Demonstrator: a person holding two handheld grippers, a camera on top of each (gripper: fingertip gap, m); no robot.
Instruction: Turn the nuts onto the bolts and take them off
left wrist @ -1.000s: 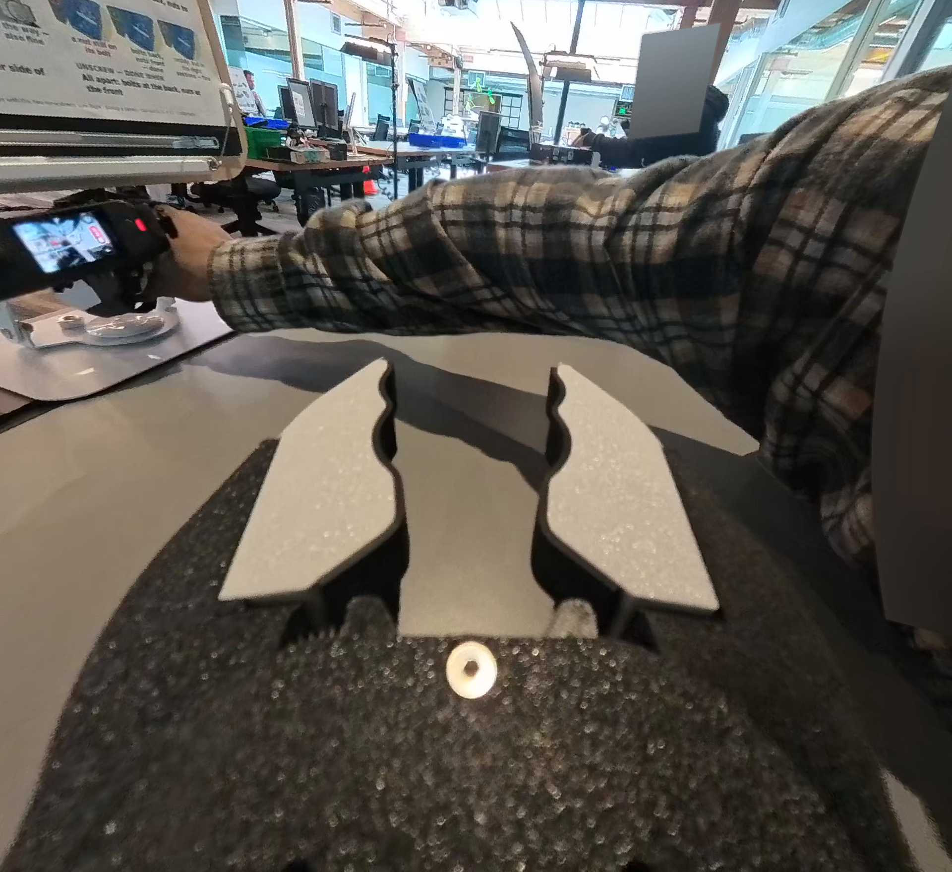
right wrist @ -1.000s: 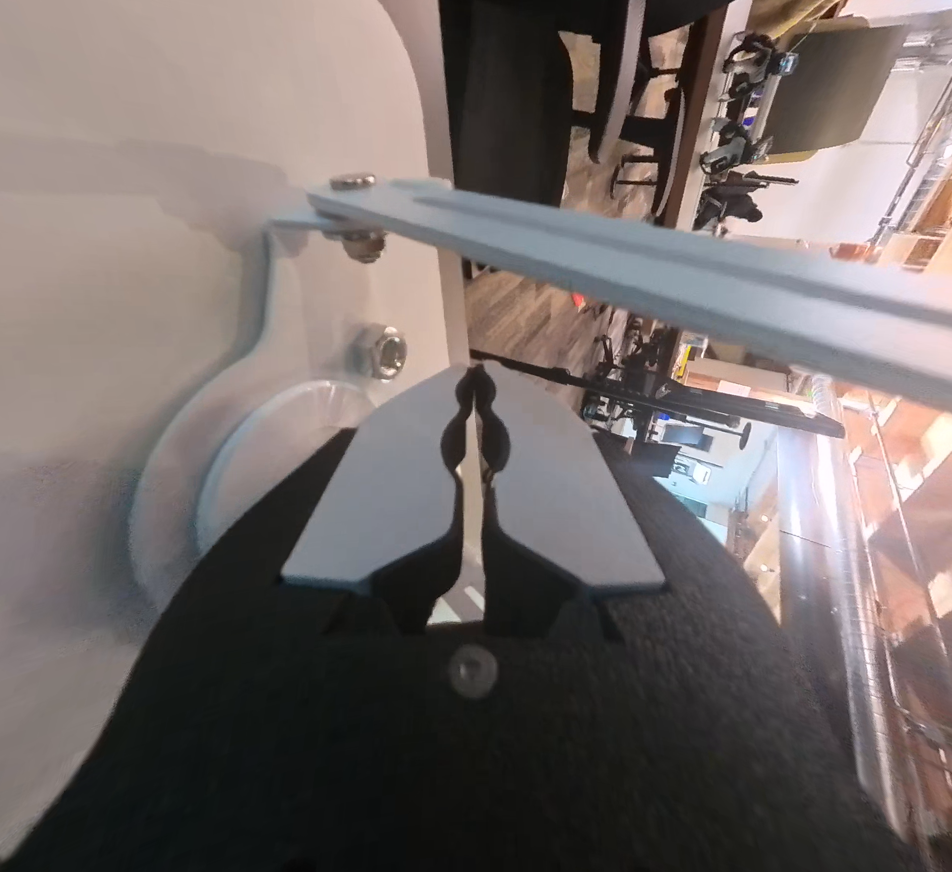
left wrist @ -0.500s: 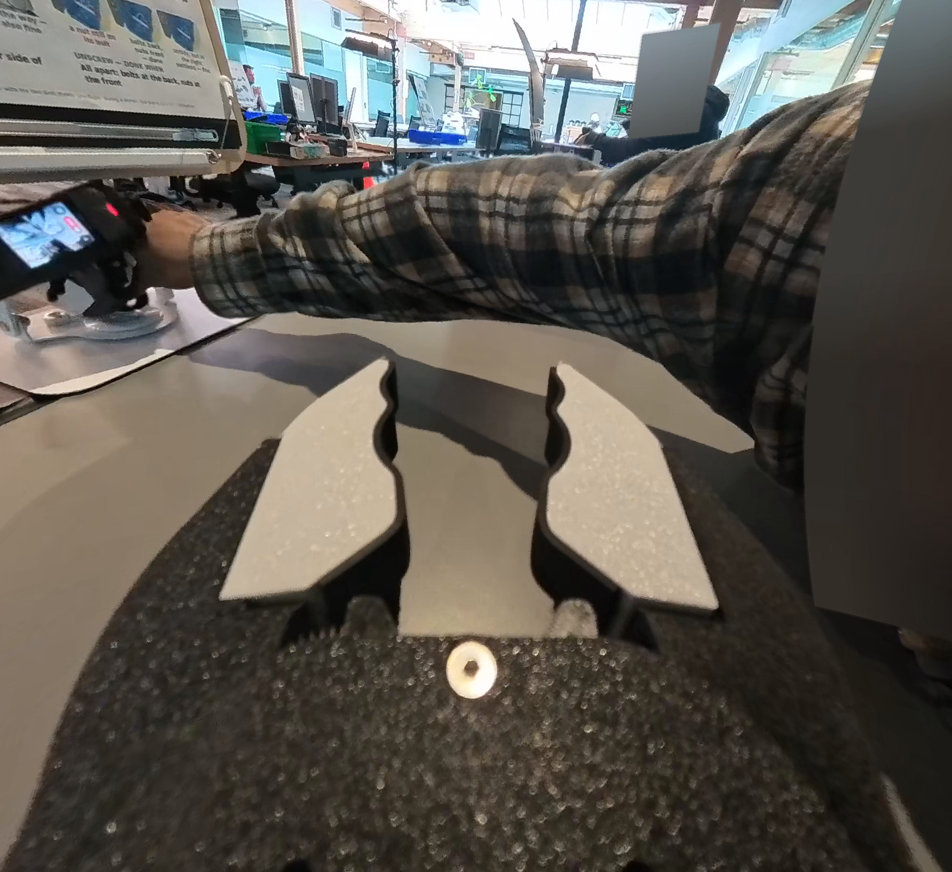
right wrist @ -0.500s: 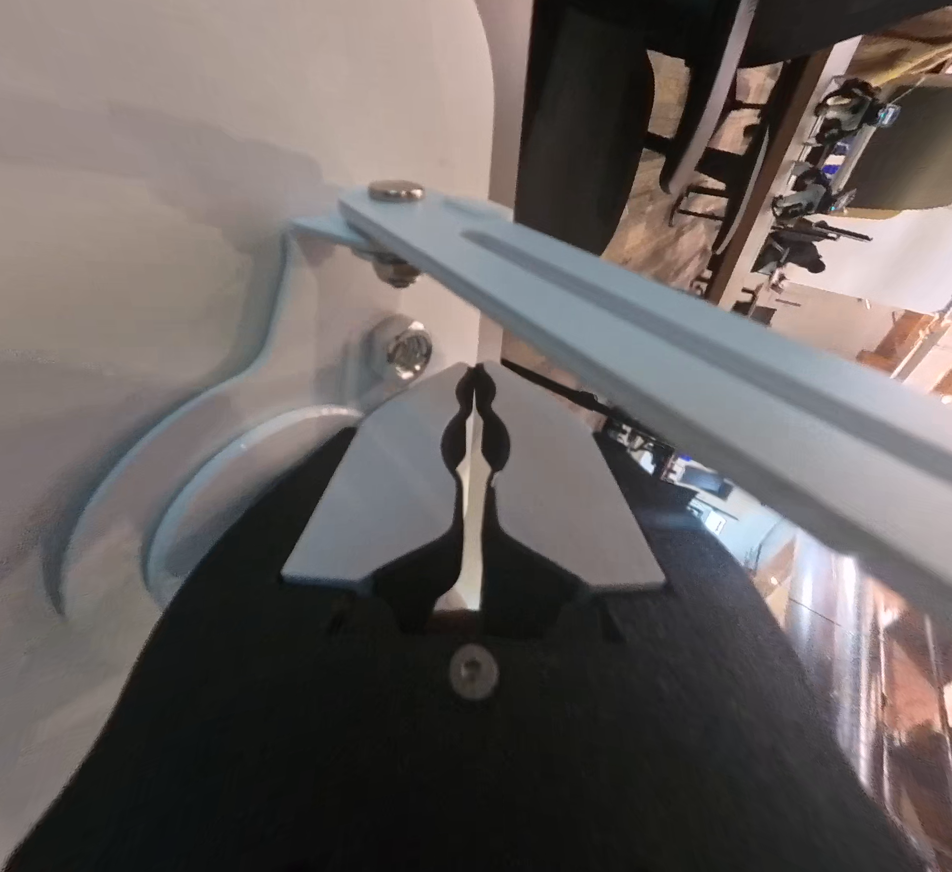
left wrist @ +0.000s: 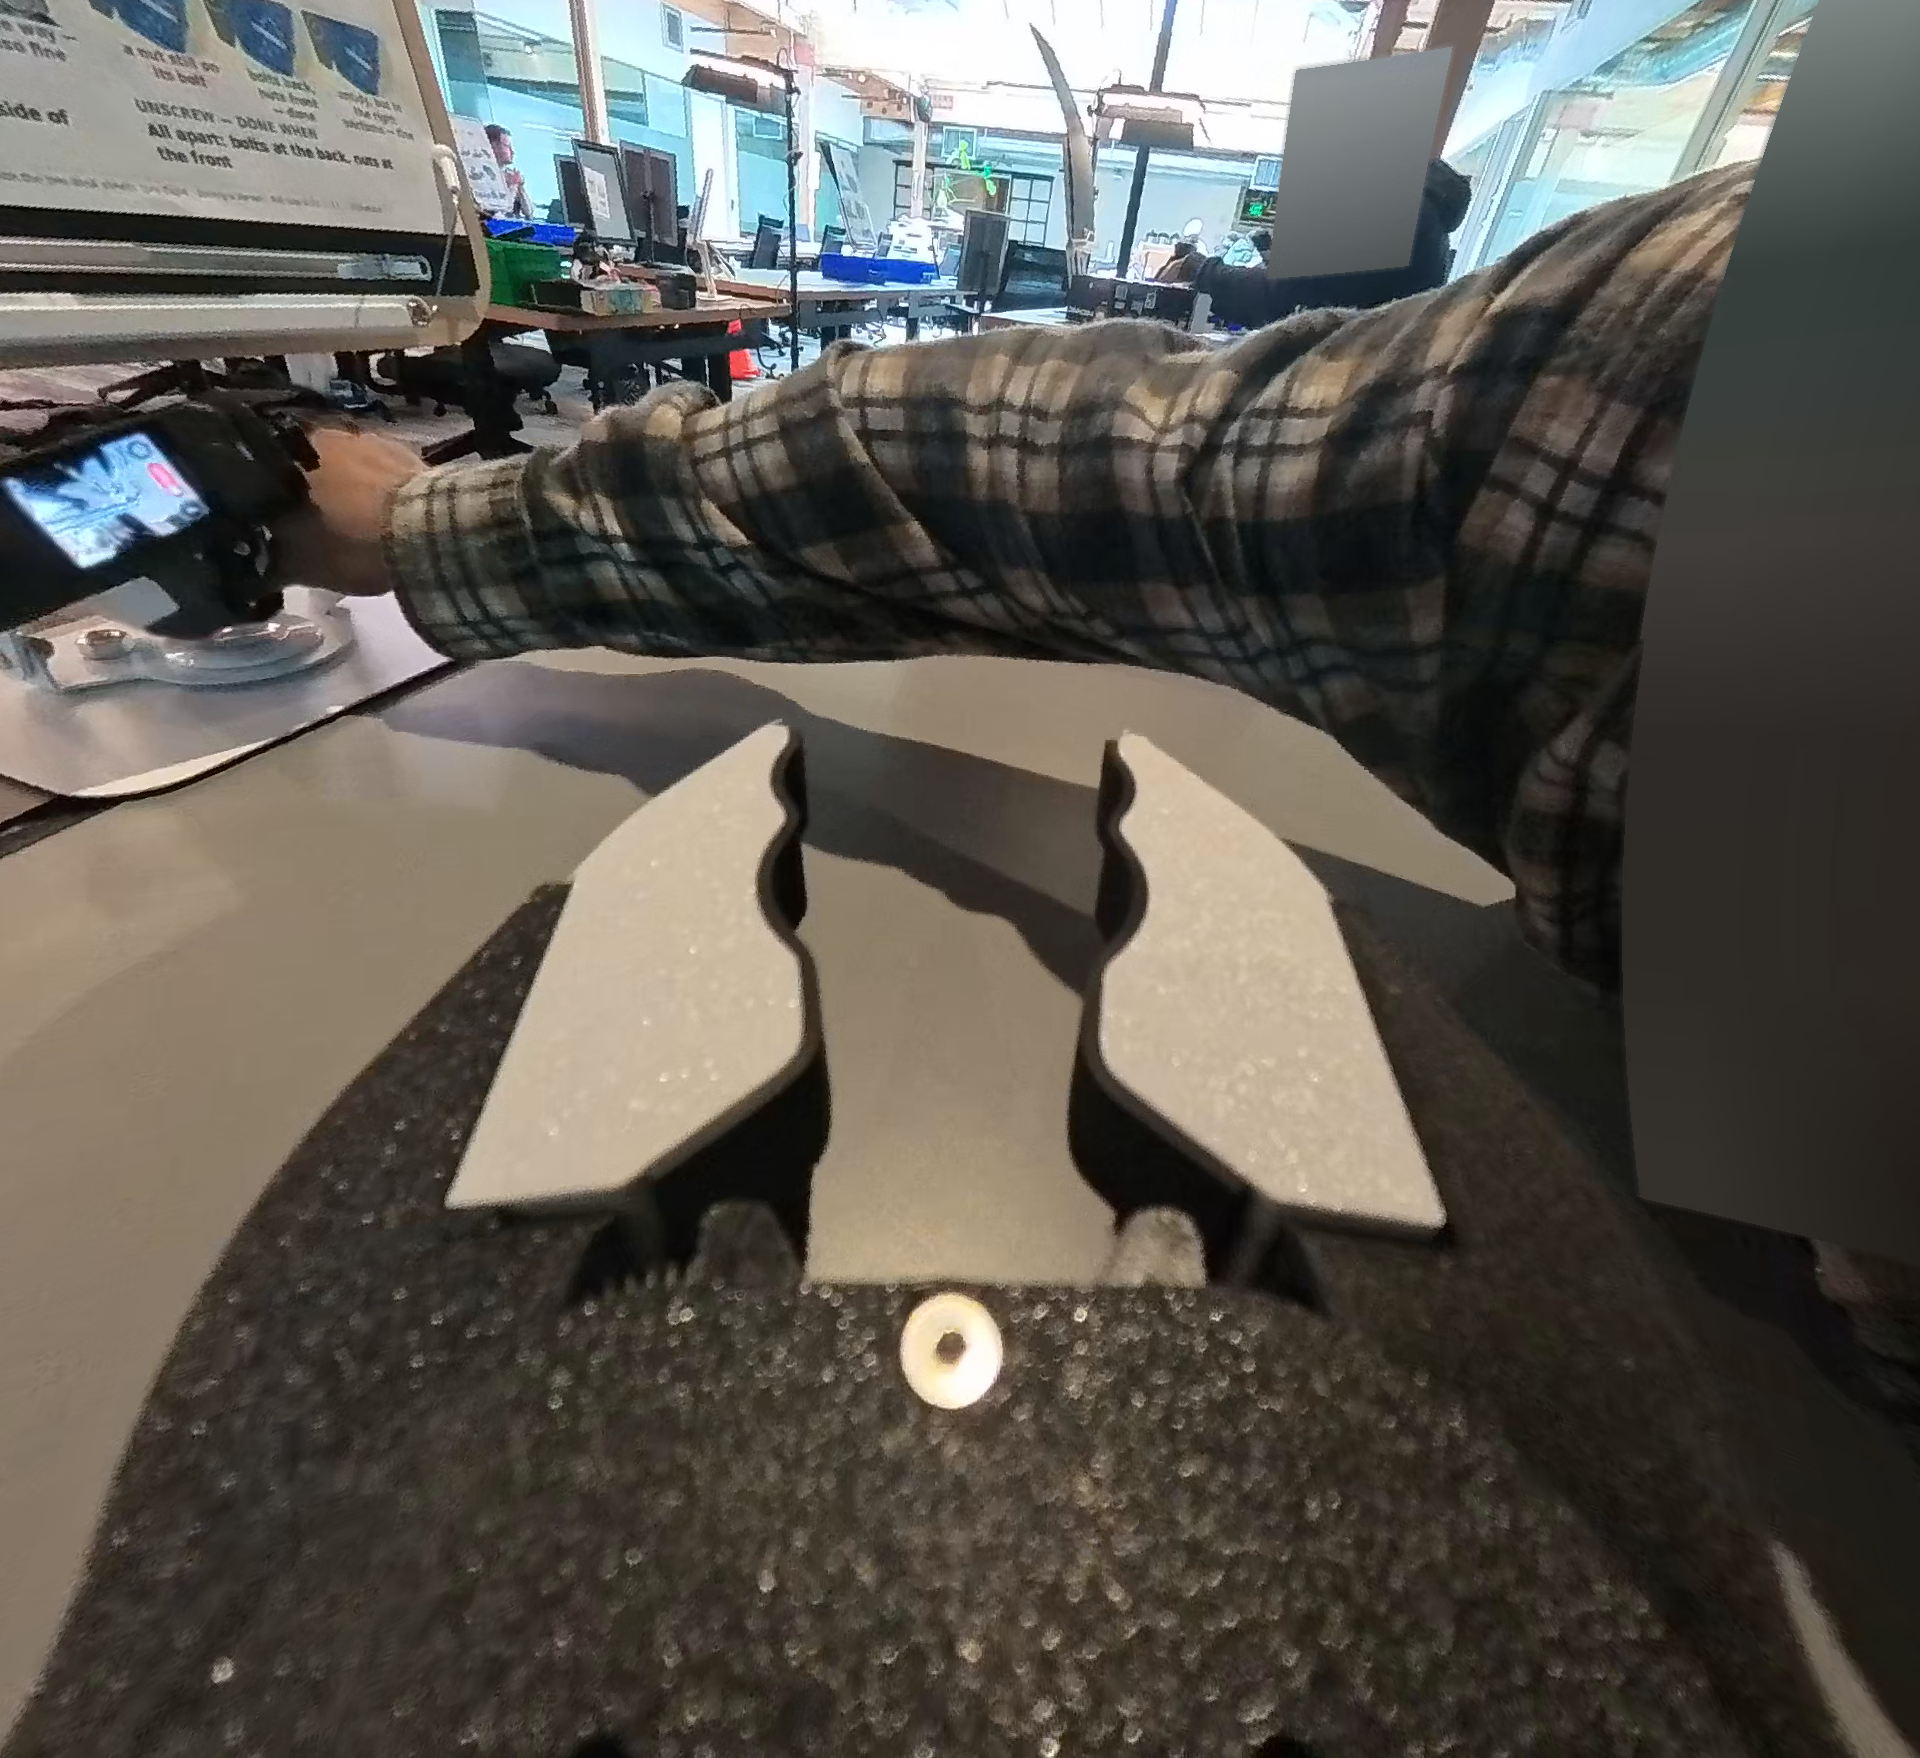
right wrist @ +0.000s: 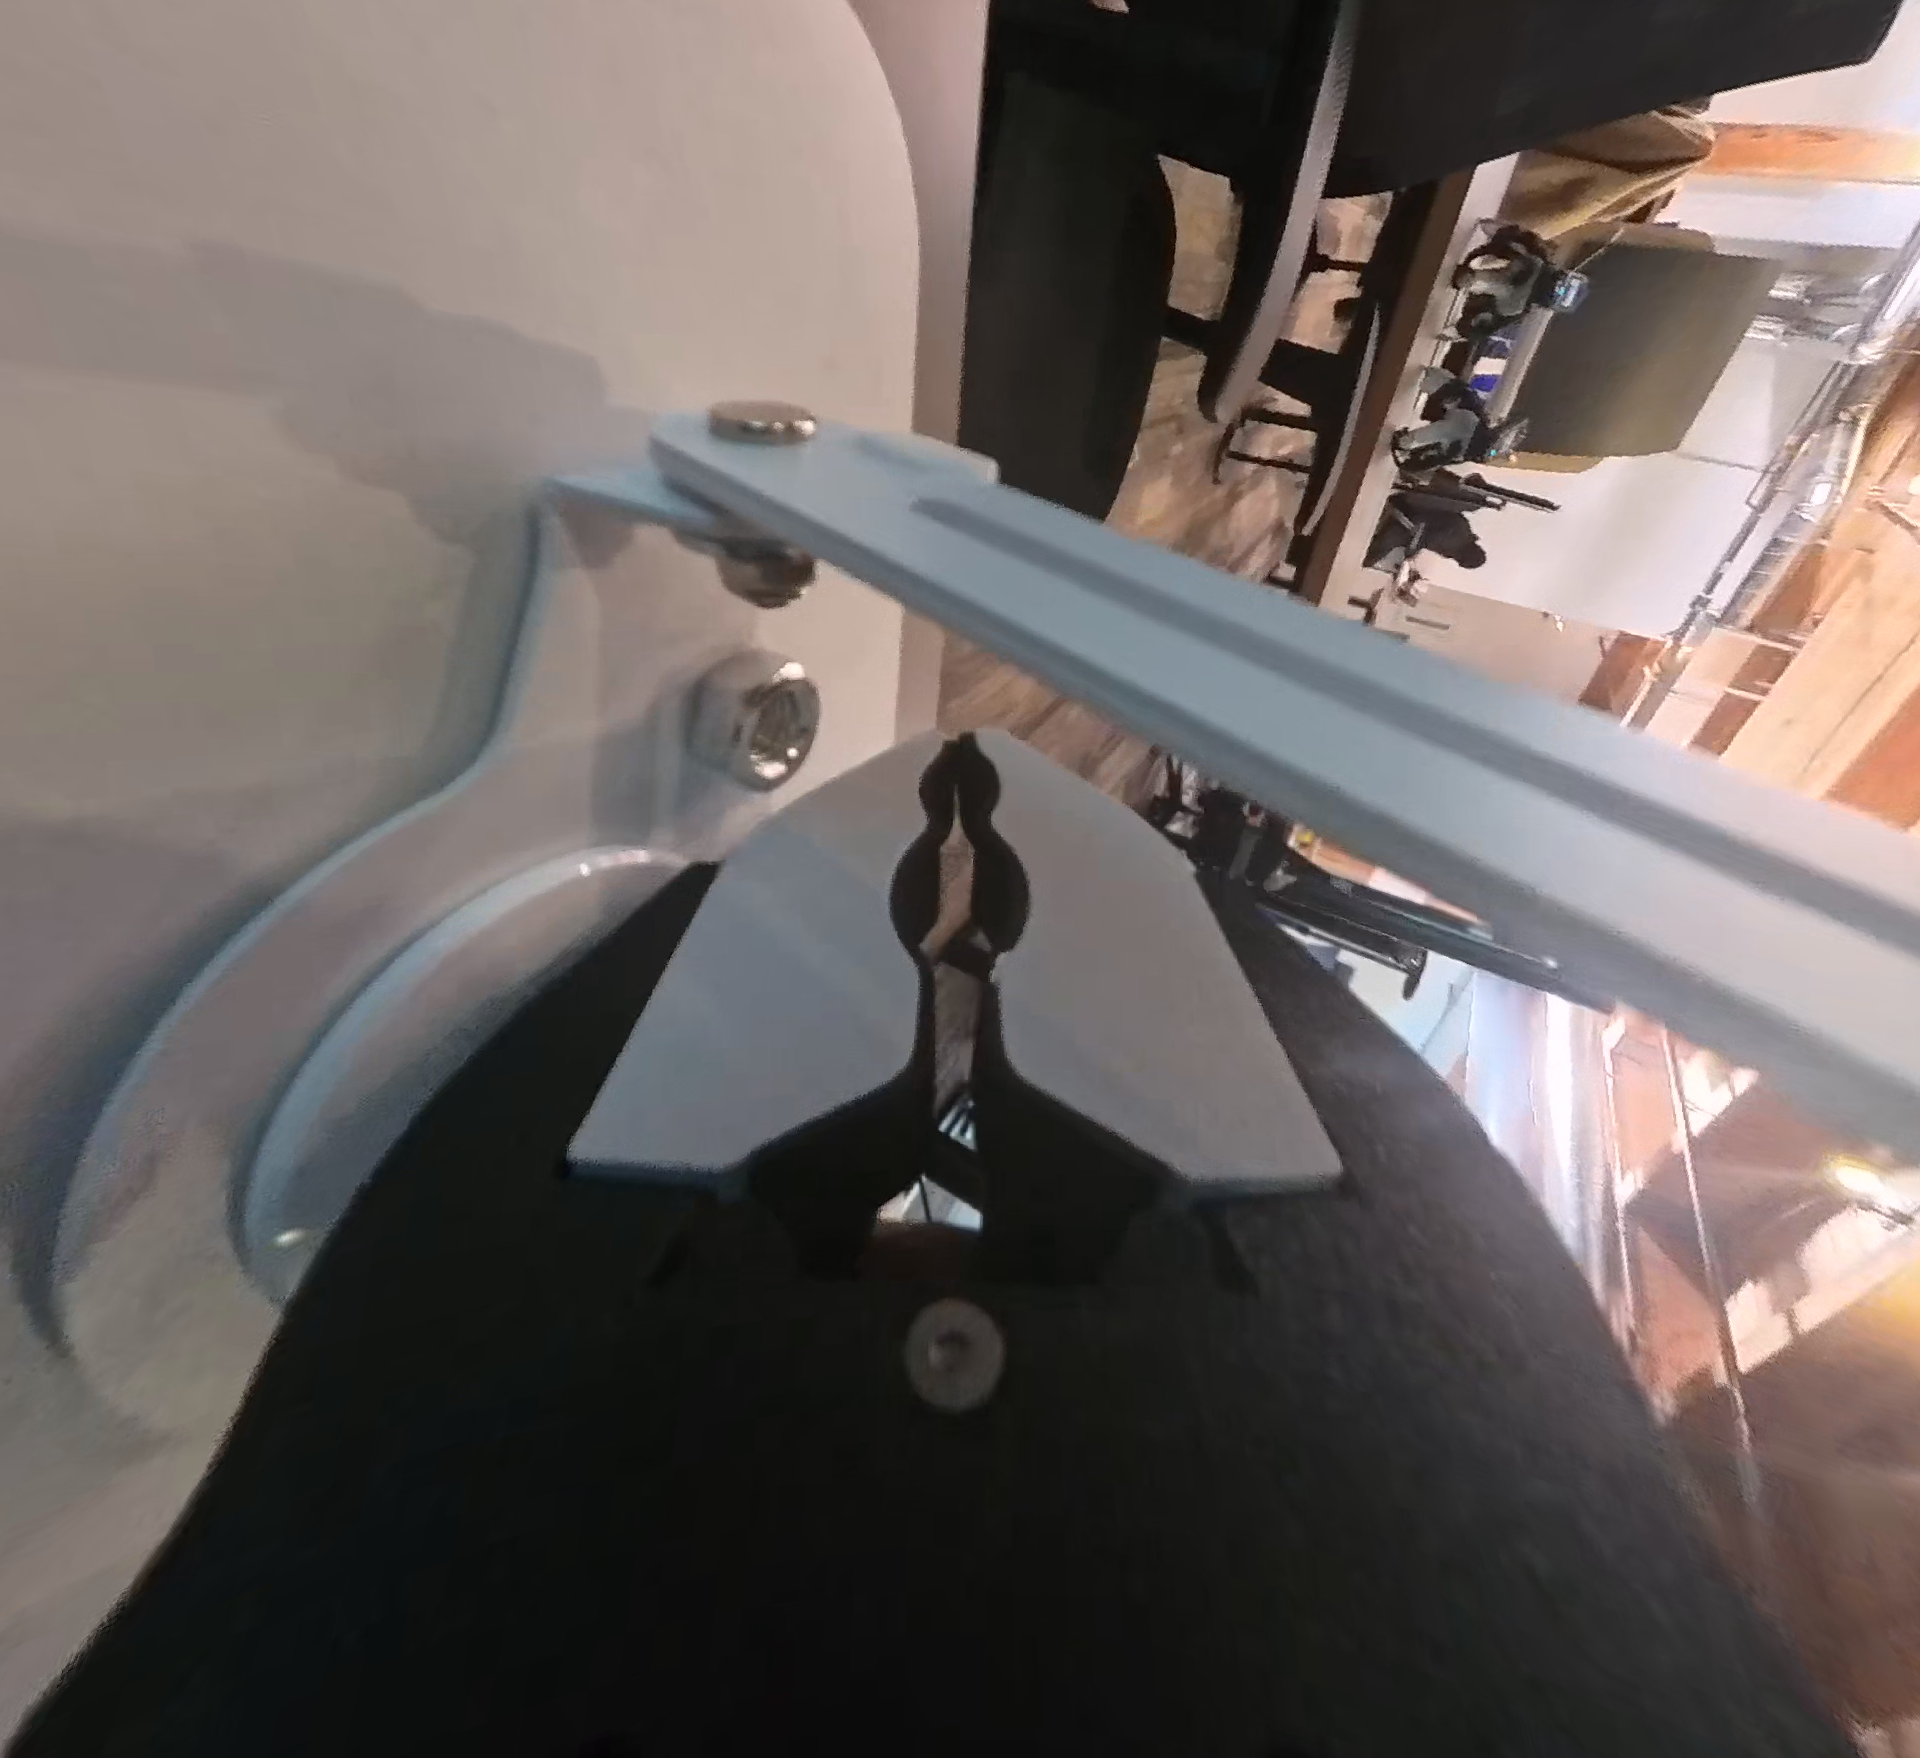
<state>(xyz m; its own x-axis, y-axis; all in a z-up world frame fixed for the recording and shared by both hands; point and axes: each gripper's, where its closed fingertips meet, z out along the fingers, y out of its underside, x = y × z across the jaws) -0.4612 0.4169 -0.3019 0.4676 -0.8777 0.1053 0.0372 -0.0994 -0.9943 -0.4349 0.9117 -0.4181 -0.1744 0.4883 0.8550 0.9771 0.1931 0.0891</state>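
Note:
My left gripper (left wrist: 951, 835) is open and empty, low over the grey table (left wrist: 260, 929). In the right wrist view, which is rolled sideways, my right gripper (right wrist: 951, 752) is shut with nothing between the jaws. Its tips sit just right of a silver nut (right wrist: 764, 732) on the white stand base (right wrist: 499, 773). A pale slotted arm (right wrist: 1299, 732) is fixed to the base by a bolt head (right wrist: 758, 420) with a second nut (right wrist: 764, 565) under it. In the left wrist view the same base (left wrist: 239, 648) and nut (left wrist: 99, 640) lie far left.
A plaid sleeve (left wrist: 1039, 503) crosses the left wrist view, its hand holding the right gripper's body with a lit screen (left wrist: 104, 513). An instruction sheet on a stand (left wrist: 208, 46) hangs above. A white mat (left wrist: 156, 732) lies under the base. Office desks stand beyond. The gap from one gripper's tips to the other's is roughly 50 cm.
My right gripper has shifted and tilted beside the stand, staying shut with its tips near the nut. The plaid sleeve has moved slightly. My left gripper has stayed open and still.

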